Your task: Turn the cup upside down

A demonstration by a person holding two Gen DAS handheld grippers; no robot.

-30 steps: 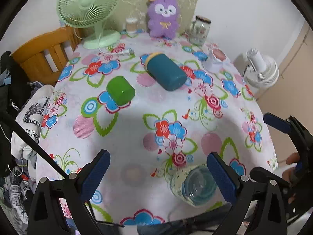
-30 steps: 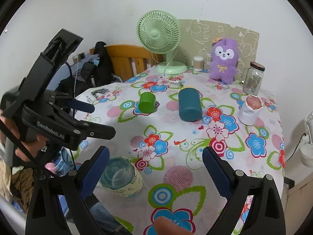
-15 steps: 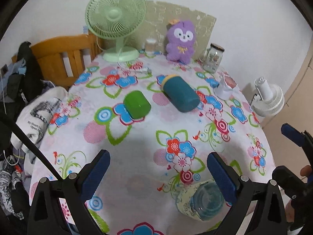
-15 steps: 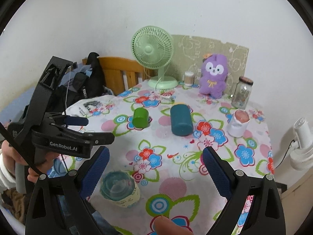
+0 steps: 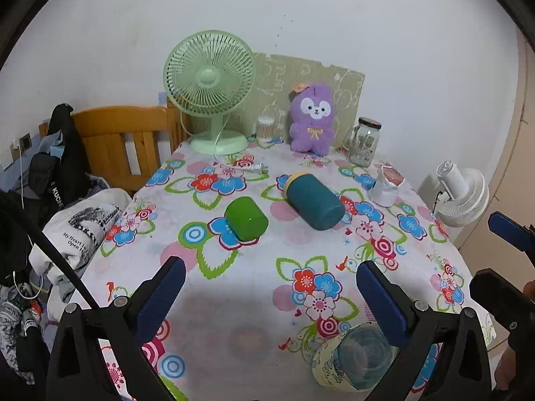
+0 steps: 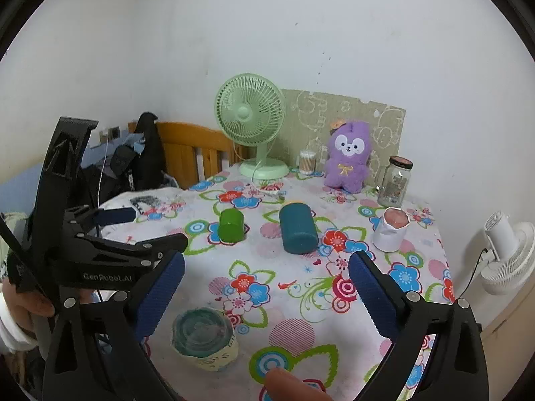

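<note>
Three cups share the floral table (image 5: 234,300). A green cup (image 5: 246,219) (image 6: 230,225) stands mid-table with a closed end up. To its right a teal cup (image 5: 314,200) (image 6: 297,230) with a yellow rim lies on its side. A pale yellow cup with a teal see-through end (image 5: 354,361) (image 6: 204,339) stands at the near edge. My left gripper (image 5: 267,294) is open and holds nothing, well short of the green cup. My right gripper (image 6: 267,287) is open too, above the near cup and to its right. Each gripper also shows in the other view, the left gripper (image 6: 150,229) and the right gripper (image 5: 495,257).
At the back stand a green desk fan (image 5: 210,90), a purple plush (image 5: 312,117), a glass jar (image 5: 364,140) and a small swab pot (image 5: 265,128). A white paper-wrapped cup (image 5: 388,188) is at right. A wooden chair with clothes (image 5: 110,147) sits left, a white fan (image 5: 461,193) right.
Both grippers have lifted and drawn back from the table, so the cups look smaller and farther. Both stay open, and no cup has moved.
</note>
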